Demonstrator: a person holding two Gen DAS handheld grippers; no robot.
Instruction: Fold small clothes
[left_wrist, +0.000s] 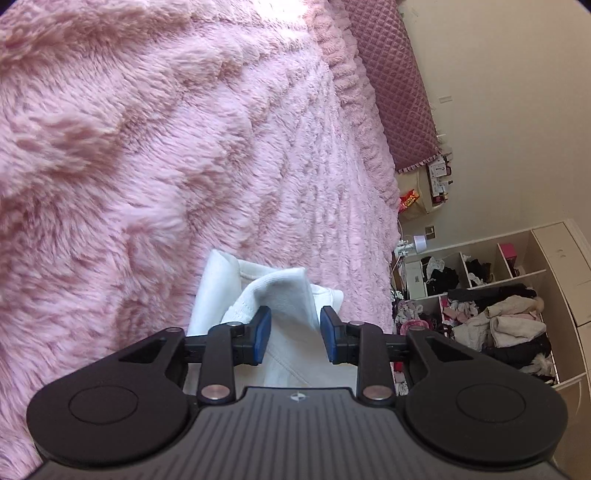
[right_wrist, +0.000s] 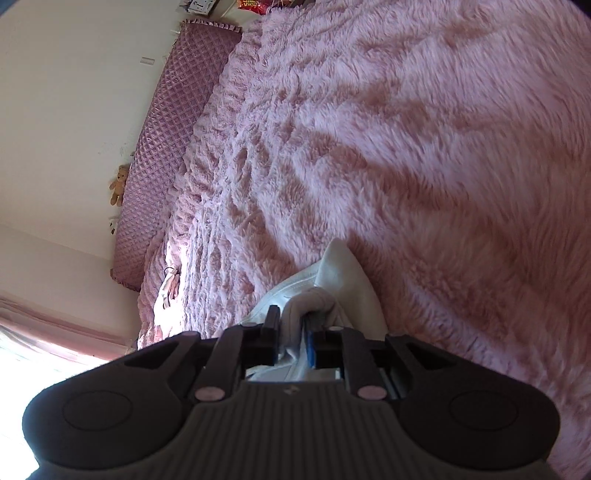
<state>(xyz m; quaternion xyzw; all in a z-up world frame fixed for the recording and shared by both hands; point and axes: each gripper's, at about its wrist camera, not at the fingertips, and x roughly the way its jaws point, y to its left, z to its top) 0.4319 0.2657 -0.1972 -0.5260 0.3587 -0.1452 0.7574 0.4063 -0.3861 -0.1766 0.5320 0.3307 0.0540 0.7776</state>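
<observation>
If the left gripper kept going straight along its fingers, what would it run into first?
Most likely the white garment: a bunched fold of it sits between and just ahead of the left gripper, whose blue pads stand apart from the cloth. Past that lies the pink fluffy blanket. Depth is hard to judge in this fisheye view.

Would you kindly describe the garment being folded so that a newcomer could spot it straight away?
Start from the fluffy pink blanket that covers the whole bed. At its near edge, right in front of the left gripper, lies a small white garment, bunched into folds. It is the only plain white cloth on the pink pile.
</observation>
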